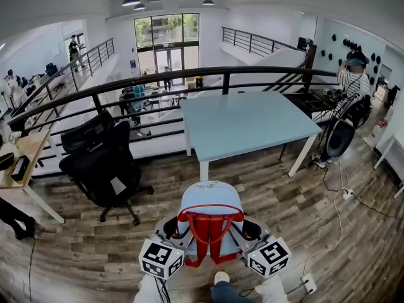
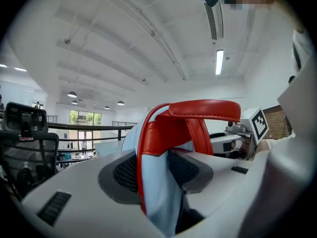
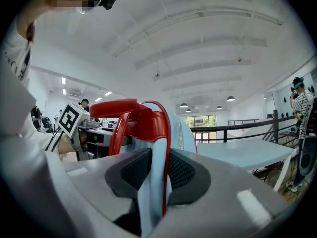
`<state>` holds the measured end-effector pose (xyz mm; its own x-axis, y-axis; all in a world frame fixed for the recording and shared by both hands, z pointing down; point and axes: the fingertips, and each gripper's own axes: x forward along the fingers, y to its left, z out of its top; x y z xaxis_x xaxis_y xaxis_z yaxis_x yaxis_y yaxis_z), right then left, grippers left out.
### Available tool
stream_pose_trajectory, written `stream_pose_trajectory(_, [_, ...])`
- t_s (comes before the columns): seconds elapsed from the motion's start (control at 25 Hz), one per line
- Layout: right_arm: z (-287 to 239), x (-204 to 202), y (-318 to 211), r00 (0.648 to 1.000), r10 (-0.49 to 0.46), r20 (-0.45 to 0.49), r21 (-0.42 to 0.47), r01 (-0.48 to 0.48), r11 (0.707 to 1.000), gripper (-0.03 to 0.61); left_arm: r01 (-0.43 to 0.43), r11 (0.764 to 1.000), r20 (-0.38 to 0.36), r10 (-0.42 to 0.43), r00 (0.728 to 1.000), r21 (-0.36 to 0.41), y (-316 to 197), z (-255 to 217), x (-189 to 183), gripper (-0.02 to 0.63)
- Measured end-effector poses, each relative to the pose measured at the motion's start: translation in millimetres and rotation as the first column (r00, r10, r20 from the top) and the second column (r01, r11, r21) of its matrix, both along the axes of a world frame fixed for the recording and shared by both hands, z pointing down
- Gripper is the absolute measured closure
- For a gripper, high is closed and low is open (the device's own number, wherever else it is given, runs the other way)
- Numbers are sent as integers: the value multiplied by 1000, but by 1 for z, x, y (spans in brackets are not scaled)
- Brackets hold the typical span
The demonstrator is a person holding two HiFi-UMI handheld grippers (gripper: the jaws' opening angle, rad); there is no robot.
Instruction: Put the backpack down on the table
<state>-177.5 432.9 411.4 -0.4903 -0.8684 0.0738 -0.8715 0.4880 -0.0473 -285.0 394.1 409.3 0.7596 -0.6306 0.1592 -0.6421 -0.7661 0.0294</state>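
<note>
A light blue backpack [image 1: 210,202] with red straps and a red top handle hangs in front of me, held between both grippers above the wooden floor. My left gripper [image 1: 177,230] is shut on its left side; in the left gripper view the blue fabric and a red strap [image 2: 157,148] sit pinched between the dark pads, at my left gripper [image 2: 154,176]. On the other side my right gripper [image 1: 245,231] is shut on the bag too, with the backpack [image 3: 154,195] clamped in my right gripper [image 3: 158,178]. The pale blue table [image 1: 246,122] stands ahead, a short way beyond the bag.
A black office chair [image 1: 104,160] stands to the left of the table. A dark railing [image 1: 189,77] runs behind it. Cables and a power strip [image 1: 344,194] lie on the floor at right. A wooden desk [image 1: 25,150] is at far left, a person [image 1: 353,74] at far right.
</note>
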Motion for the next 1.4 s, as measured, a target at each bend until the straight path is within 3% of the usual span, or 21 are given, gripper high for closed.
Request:
stream_pose_trajectory(0.24, [-22, 67, -62, 1000, -22, -19, 43, 22, 999, 472, 16, 1000, -19, -16, 1000, 14, -61, -18, 67, 446])
stream_pose_trajectory(0.52, [-29, 118, -110, 1000, -5, -5, 58, 5, 998, 471, 4, 1000, -19, -4, 1000, 1, -110, -23, 117, 446])
stream_pose_trajectory(1.0, [-12, 163, -194, 999, 18, 48, 25, -20, 999, 469, -18, 999, 10, 18, 1000, -31, -195, -9, 162, 446])
stream_pose_trajectory(1.4, [-11, 196, -323, 998, 48, 34, 18, -48, 999, 468, -43, 998, -5, 43, 999, -45, -325, -6, 196, 446])
